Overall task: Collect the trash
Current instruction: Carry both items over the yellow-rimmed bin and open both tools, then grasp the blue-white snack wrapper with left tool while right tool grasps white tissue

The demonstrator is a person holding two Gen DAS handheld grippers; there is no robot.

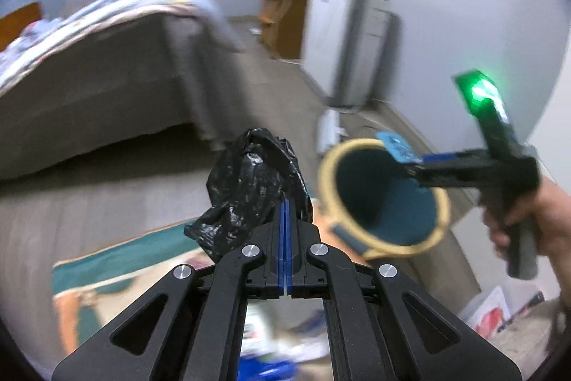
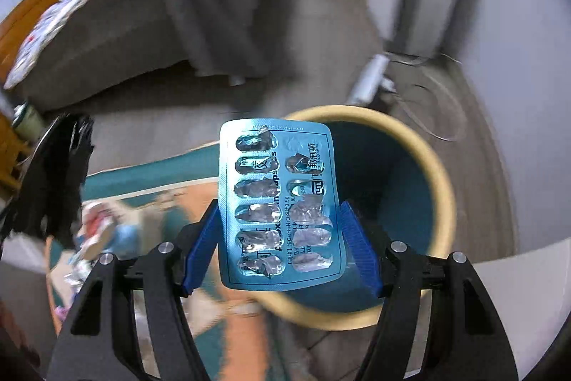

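Your left gripper (image 1: 285, 202) is pinching a crumpled black plastic bag (image 1: 249, 188), its blue pads pressed together on it, above the teal rug (image 1: 117, 259). To the right, your right gripper (image 2: 282, 231) is holding an emptied blue pill blister pack (image 2: 278, 202) between spread pads, just over the mouth of the teal bin (image 2: 439, 188) with its yellow rim.

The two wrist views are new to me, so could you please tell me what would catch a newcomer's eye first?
In the right wrist view, a blue blister pack with its pockets torn open sits between the fingers of the right gripper, just above the teal, cream-rimmed bin. In the left wrist view, the left gripper is pinched on a crumpled black plastic bag, left of that bin. A bed fills the background.
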